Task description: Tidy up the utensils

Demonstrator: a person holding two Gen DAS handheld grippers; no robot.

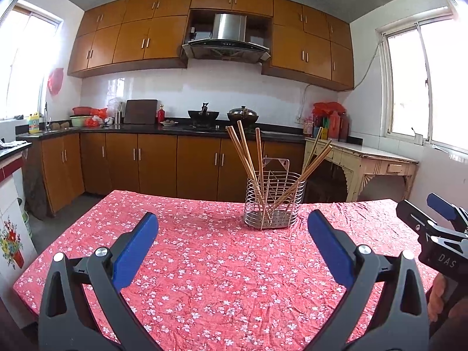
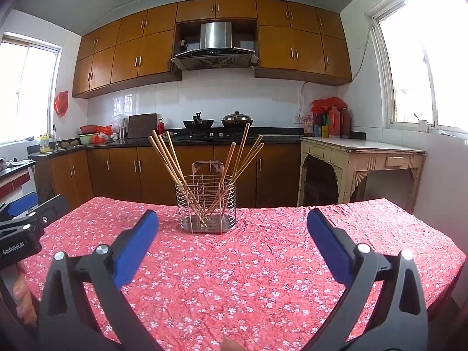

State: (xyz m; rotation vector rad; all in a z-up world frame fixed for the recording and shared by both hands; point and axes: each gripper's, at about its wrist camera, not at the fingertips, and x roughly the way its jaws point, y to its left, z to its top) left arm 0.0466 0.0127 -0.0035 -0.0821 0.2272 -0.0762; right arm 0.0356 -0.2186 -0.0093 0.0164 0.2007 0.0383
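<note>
Wire holder (image 2: 205,204), upright on desk (image 2: 263,263), corrals chopsticks (image 2: 172,161) leaning outward. Left gripper (image 1: 232,234) and right gripper (image 2: 232,234): both spread wide, empty.

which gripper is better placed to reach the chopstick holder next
Right, probably, by a small margin. In the right wrist view the wire holder with its chopsticks sits nearly centred ahead of the open right gripper. From the open left gripper it lies off to the right.
</note>
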